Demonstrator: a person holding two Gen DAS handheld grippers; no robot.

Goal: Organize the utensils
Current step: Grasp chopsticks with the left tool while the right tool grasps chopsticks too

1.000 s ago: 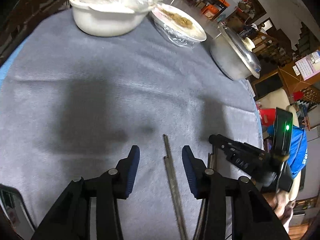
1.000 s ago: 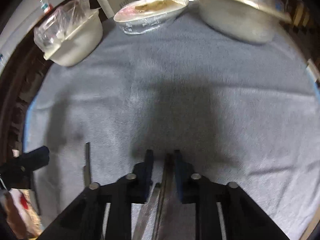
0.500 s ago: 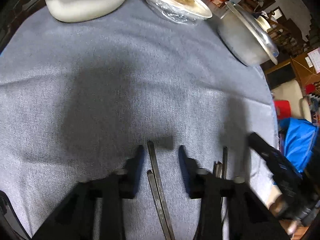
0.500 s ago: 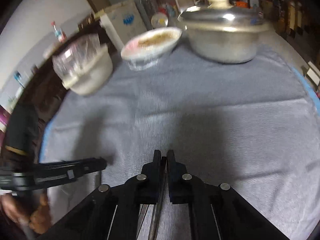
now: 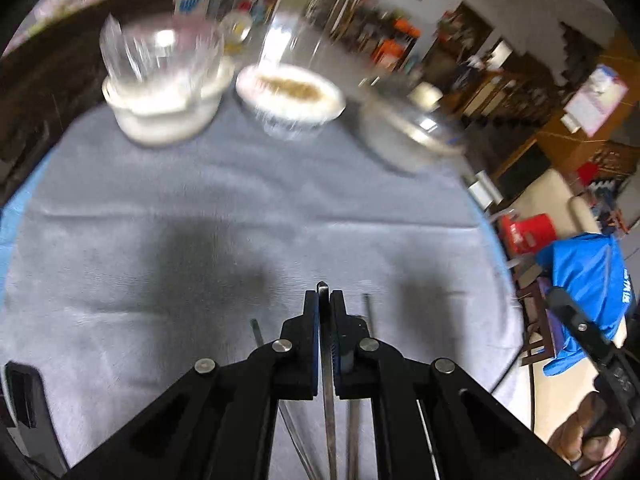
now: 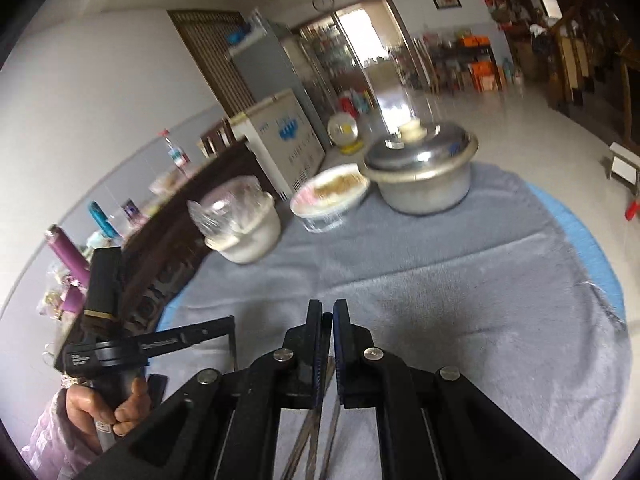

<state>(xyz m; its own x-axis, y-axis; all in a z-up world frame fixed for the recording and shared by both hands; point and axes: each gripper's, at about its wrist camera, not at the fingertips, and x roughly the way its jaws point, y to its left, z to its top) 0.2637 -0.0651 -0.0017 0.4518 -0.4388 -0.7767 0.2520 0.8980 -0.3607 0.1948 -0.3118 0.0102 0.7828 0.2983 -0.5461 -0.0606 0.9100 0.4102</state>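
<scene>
We have a thin grey metal chopstick [image 5: 325, 344] clamped in the left gripper [image 5: 325, 300], its blunt end poking just past the fingertips. Two more loose metal sticks [image 5: 256, 330] lie on the grey cloth just beside and below it. The right gripper [image 6: 327, 314] is likewise clenched on slim metal chopsticks [image 6: 320, 428]; motion blur leaves us unsure whether it pinches one or a crossed pair.

Both grips sit near one end of the sticks, so we judge the long free ends will swing. We should keep both wrists steady and tilt slowly. Carry low over the grey fleece tablecloth [image 6: 460, 292], and set the sticks down parallel, ends aligned, before releasing.

The white bowl covered with plastic film [image 5: 164, 96], the shallow dish of food [image 5: 290, 94] and the lidded aluminium pot [image 6: 424, 172] stand at the far edge, well apart from our working area. The person's hand [image 6: 108, 408] holds the left tool's handle.
</scene>
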